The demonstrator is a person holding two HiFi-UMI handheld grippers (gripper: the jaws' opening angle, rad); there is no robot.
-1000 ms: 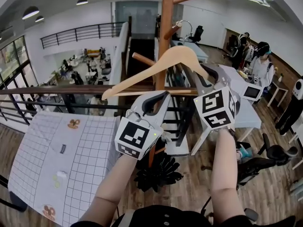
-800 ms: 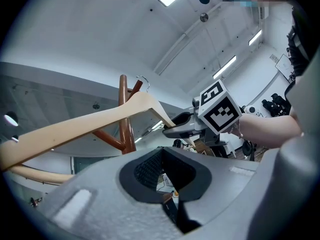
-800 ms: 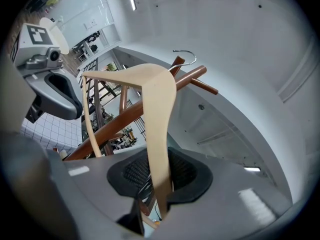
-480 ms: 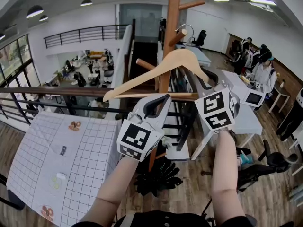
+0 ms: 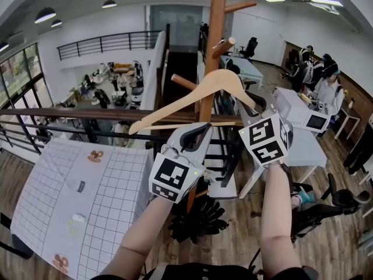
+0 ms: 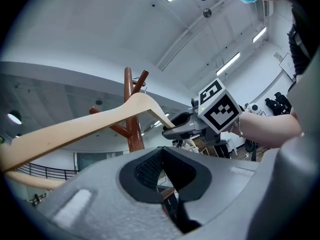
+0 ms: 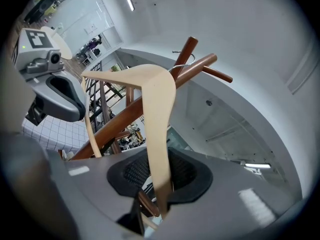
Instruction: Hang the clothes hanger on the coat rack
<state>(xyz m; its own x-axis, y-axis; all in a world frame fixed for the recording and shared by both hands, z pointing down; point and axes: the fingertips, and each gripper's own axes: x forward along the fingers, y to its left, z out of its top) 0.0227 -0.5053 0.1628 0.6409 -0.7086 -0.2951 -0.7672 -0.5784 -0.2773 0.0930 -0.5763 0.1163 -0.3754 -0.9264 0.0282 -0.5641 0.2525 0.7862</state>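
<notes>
My right gripper (image 7: pixel 160 184): fingers clamped on clothes hanger (image 5: pixel 217 79) arm. Hanger held high against coat rack (image 5: pixel 218 10) pole, near upper pegs. Left gripper (image 5: pixel 195 134): fingers together, empty. Hook on peg unconfirmed; seating and release left, I judge.

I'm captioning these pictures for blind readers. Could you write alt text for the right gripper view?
The right gripper is shut on one arm of a pale wooden hanger, whose top sits up by the pegs of a brown coat rack. The left gripper shows at upper left.
</notes>
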